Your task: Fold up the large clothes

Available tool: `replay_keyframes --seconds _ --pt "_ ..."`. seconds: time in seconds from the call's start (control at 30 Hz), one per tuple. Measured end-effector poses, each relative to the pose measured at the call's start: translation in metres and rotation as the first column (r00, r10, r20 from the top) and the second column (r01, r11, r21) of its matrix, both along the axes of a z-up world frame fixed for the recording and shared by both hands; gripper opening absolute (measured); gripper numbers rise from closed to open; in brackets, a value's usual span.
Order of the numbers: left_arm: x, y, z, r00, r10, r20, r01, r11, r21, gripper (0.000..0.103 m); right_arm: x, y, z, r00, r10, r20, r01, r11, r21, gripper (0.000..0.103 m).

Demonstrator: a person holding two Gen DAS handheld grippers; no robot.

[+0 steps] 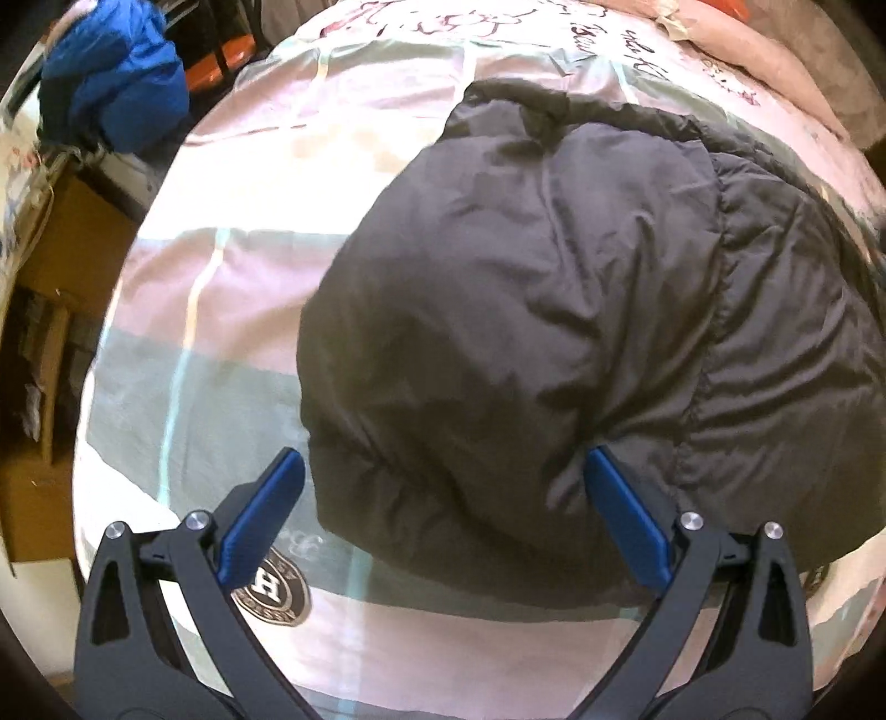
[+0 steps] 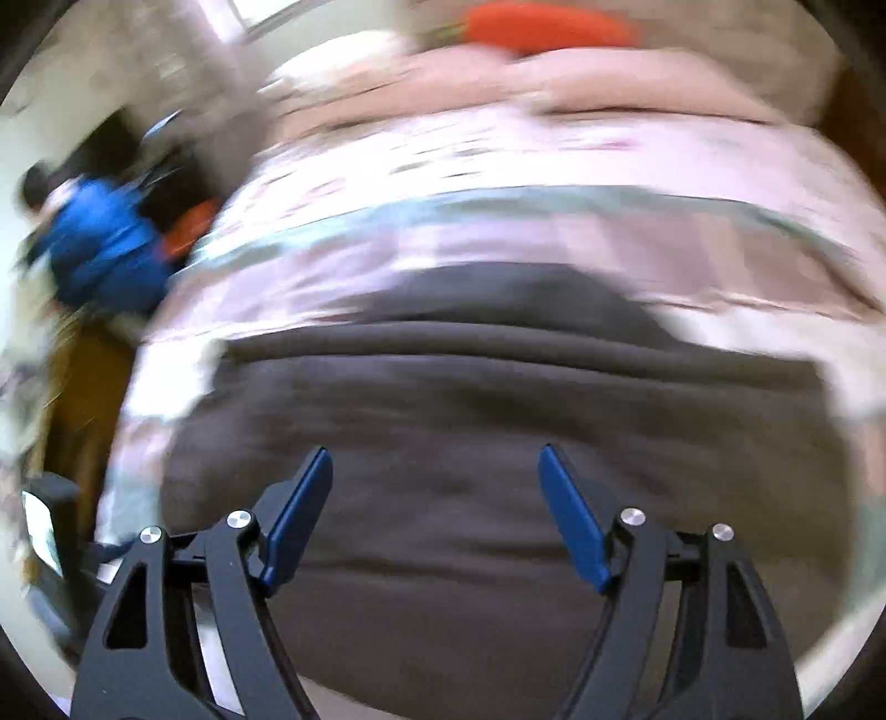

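Note:
A dark grey puffy jacket lies folded in a bulky heap on a bed with a pink, white and green checked sheet. My left gripper hovers over the jacket's near edge, its blue pads spread wide with nothing pinched between them. In the blurred right wrist view the same jacket fills the lower half of the picture. My right gripper is above it, open, with only the jacket's cloth seen beyond the gap.
A blue garment is piled off the bed's far left corner, beside something orange. Cardboard boxes stand along the left side of the bed. A pink pillow or blanket and an orange item lie at the head.

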State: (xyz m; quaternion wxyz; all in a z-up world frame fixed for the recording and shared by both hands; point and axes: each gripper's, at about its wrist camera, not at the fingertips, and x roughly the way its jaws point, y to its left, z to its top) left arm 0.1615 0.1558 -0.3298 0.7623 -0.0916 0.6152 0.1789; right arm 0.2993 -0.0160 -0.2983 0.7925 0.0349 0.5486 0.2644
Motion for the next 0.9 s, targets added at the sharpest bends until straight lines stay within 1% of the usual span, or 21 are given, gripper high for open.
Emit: replay_keyframes --seconds 0.03,0.07,0.13,0.2,0.23,0.27,0.33,0.37,0.4,0.47,0.57,0.6,0.63,0.67,0.7,0.73,0.77,0.8,0.83,0.87,0.9 --pt "-0.003 0.002 -0.003 1.0 0.008 0.001 -0.008 1.0 -0.016 0.101 0.001 0.033 -0.008 0.996 0.071 -0.053 -0.07 0.997 0.018 0.077" --pt "-0.006 0.005 -0.005 1.0 0.015 0.001 -0.015 0.999 -0.032 0.101 0.001 0.059 -0.015 0.989 0.125 -0.081 -0.125 0.992 0.003 0.077" --pt "-0.013 0.011 -0.012 0.999 0.032 0.003 -0.032 0.997 -0.067 0.101 -0.003 0.107 -0.029 0.971 0.222 -0.084 -0.229 0.97 -0.077 0.077" --pt "-0.016 0.014 -0.017 0.999 0.04 0.007 -0.039 0.995 -0.095 0.101 -0.005 0.141 -0.045 0.956 0.274 -0.101 -0.286 0.948 -0.142 0.077" --pt "-0.017 0.015 -0.019 0.999 0.042 0.008 -0.041 0.994 -0.103 0.101 -0.004 0.151 -0.053 0.952 0.287 -0.107 -0.302 0.938 -0.169 0.077" --pt "-0.018 0.016 -0.02 0.999 0.045 0.01 -0.043 0.993 -0.113 0.101 -0.002 0.162 -0.062 0.953 0.287 -0.101 -0.303 0.929 -0.212 0.077" --pt "-0.02 0.019 -0.025 0.999 0.052 0.014 -0.05 0.988 -0.143 0.101 0.007 0.172 -0.079 0.959 0.268 -0.095 -0.283 0.922 -0.266 0.078" --pt "-0.019 0.019 -0.026 0.999 0.053 0.013 -0.05 0.988 -0.148 0.101 0.012 0.175 -0.084 0.964 0.248 -0.09 -0.264 0.924 -0.277 0.08" --pt "-0.02 0.019 -0.029 0.999 0.052 0.012 -0.05 0.987 -0.154 0.101 0.019 0.177 -0.089 0.971 0.226 -0.079 -0.239 0.926 -0.293 0.08" --pt "-0.021 0.019 -0.035 0.999 0.049 0.002 -0.048 0.985 -0.163 0.101 0.036 0.184 -0.098 0.984 0.175 -0.045 -0.179 0.92 -0.348 0.08" --pt "-0.02 0.017 -0.047 0.999 0.034 -0.035 -0.04 0.984 -0.174 0.101 0.058 0.189 -0.104 0.992 0.13 -0.004 -0.12 0.904 -0.41 0.08" --pt "-0.022 0.018 -0.046 0.999 0.034 -0.031 -0.039 0.983 -0.178 0.101 0.063 0.189 -0.102 0.994 0.112 0.008 -0.1 0.912 -0.397 0.077" --pt "-0.024 0.019 -0.043 0.999 0.036 -0.024 -0.04 0.982 -0.184 0.101 0.065 0.184 -0.087 0.994 0.08 0.068 -0.053 0.941 -0.335 0.071" --pt "-0.027 0.021 -0.038 0.999 0.04 -0.015 -0.042 0.982 -0.186 0.101 0.062 0.176 -0.068 0.988 0.069 0.137 -0.033 0.968 -0.249 0.067" --pt "-0.032 0.024 -0.031 0.999 0.05 0.01 -0.048 0.982 -0.18 0.101 0.054 0.169 -0.049 0.977 0.06 0.206 -0.026 0.986 -0.166 0.067" --pt "-0.037 0.028 -0.025 0.998 0.062 0.034 -0.055 0.983 -0.175 0.101 0.045 0.163 -0.033 0.965 0.064 0.253 -0.036 0.993 -0.116 0.069" --pt "-0.039 0.031 -0.021 0.996 0.07 0.049 -0.06 0.983 -0.174 0.101 0.041 0.163 -0.029 0.966 0.089 0.241 -0.063 0.991 -0.115 0.07" --pt "-0.038 0.034 -0.023 0.996 0.076 0.049 -0.066 0.981 -0.182 0.101 0.038 0.165 -0.031 0.972 0.124 0.2 -0.101 0.987 -0.122 0.07" --pt "-0.037 0.036 -0.028 0.996 0.077 0.035 -0.069 0.98 -0.188 0.101 0.036 0.17 -0.041 0.977 0.168 0.131 -0.15 0.979 -0.138 0.07" --pt "-0.033 0.037 -0.037 0.997 0.077 0.009 -0.073 0.977 -0.198 0.101 0.036 0.176 -0.051 0.977 0.204 0.066 -0.191 0.969 -0.157 0.07" --pt "-0.031 0.038 -0.041 0.997 0.079 0.0 -0.077 0.975 -0.208 0.101 0.035 0.182 -0.062 0.972 0.235 0.007 -0.23 0.957 -0.177 0.07"
